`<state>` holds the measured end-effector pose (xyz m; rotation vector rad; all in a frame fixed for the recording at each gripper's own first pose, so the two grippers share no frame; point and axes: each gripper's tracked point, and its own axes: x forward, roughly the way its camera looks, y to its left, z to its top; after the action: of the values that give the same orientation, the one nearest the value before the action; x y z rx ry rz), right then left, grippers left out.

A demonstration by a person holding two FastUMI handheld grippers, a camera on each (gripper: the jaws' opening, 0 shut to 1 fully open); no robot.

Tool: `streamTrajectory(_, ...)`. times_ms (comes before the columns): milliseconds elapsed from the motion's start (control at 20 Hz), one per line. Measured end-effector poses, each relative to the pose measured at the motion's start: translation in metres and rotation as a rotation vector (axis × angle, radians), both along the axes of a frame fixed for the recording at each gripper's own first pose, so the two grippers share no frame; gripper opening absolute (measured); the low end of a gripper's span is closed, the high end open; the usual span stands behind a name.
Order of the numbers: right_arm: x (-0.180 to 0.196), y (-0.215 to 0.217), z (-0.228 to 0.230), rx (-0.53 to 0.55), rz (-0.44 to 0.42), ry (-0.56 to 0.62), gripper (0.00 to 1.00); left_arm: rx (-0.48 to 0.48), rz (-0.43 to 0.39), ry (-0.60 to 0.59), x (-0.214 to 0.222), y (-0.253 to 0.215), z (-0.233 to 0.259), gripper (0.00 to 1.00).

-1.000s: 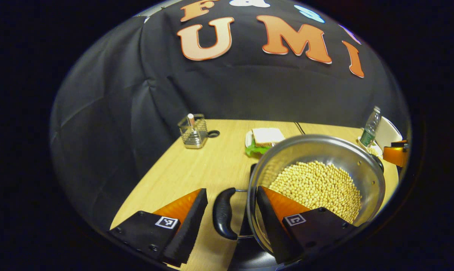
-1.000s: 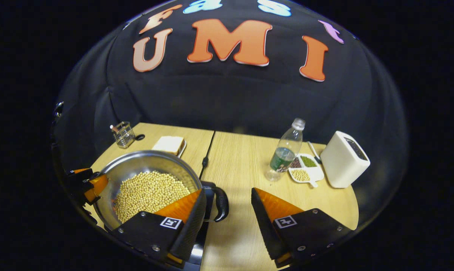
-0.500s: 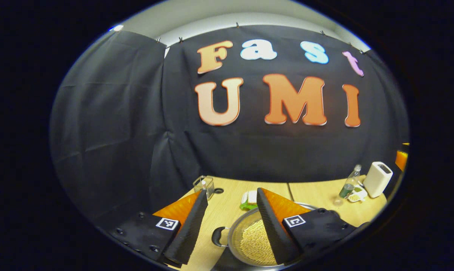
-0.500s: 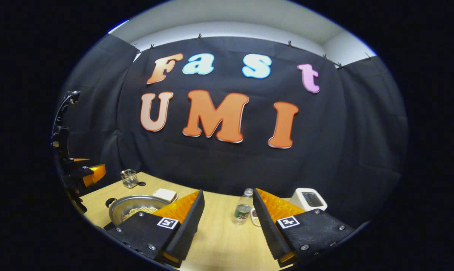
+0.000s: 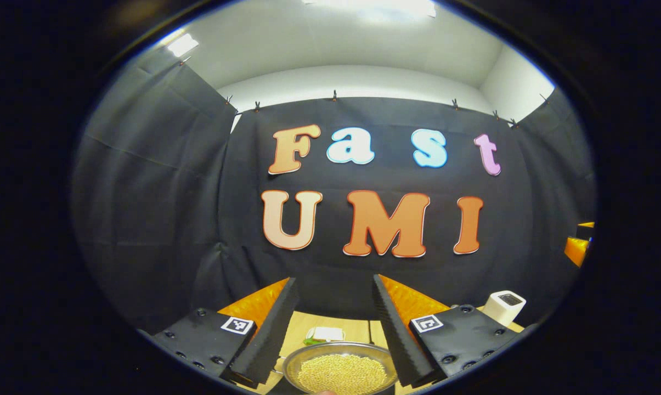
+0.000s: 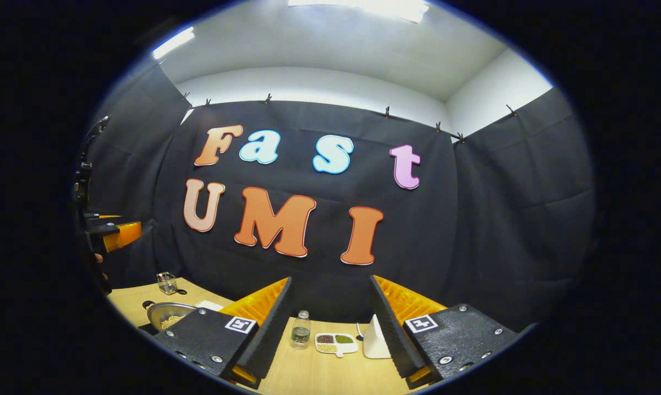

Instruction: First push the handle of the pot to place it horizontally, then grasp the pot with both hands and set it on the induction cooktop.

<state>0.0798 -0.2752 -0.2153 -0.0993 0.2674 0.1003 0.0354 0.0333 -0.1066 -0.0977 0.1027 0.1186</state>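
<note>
Left hand-held gripper [image 5: 330, 329] and right hand-held gripper [image 6: 330, 329], each with fingers spread wide and holding nothing, both raised well above the pale wooden counter [image 6: 319, 373].

The round stainless-steel pot [image 5: 341, 368], part filled with small yellow beans [image 5: 341, 376], sits on the counter below and between the left gripper's fingers; in the right gripper view the same pot [image 6: 168, 314] lies far to the left. A dark surface seems to lie under it, but whether this is the cooktop cannot be told.

Handling, as judged: a rigid, smooth metal body made heavy by its loose load; tilting would shift or spill the beans. Hold is best taken at the two side handles, one gripper each, keeping the pot level.

Beyond the pot stand a white plate of food [image 5: 325, 334] and a small clear glass holder [image 6: 167, 282]. Well to the right of the pot are a clear plastic bottle [image 6: 300, 334], a white divided dish of mixed beans [image 6: 335, 341] and a white box-shaped appliance [image 5: 504, 305]. None crowds the pot.
</note>
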Motion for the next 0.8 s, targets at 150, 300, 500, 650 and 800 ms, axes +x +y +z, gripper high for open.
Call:
streamTrajectory(150,-0.011,-0.024,0.016,-0.027,-0.006,-0.059,0.86,-0.037,-0.005,-0.053,-0.017,-0.001,0.024,0.92)
streamTrajectory(300,-0.017,-0.033,0.031,-0.023,0.007,-0.09,0.86,-0.037,0.03,-0.109,-0.027,0.007,0.046,0.92)
streamTrajectory(500,-0.018,-0.04,0.041,0.004,0.029,-0.07,0.87,-0.025,0.052,-0.09,-0.035,0.012,0.049,0.92)
streamTrajectory(650,-0.009,-0.049,0.055,0.007,0.009,-0.102,0.87,-0.03,0.028,-0.072,-0.038,0.002,0.059,0.92)
streamTrajectory(800,-0.009,-0.058,0.063,-0.001,-0.009,-0.13,0.87,-0.038,-0.007,-0.077,-0.043,-0.016,0.069,0.9)
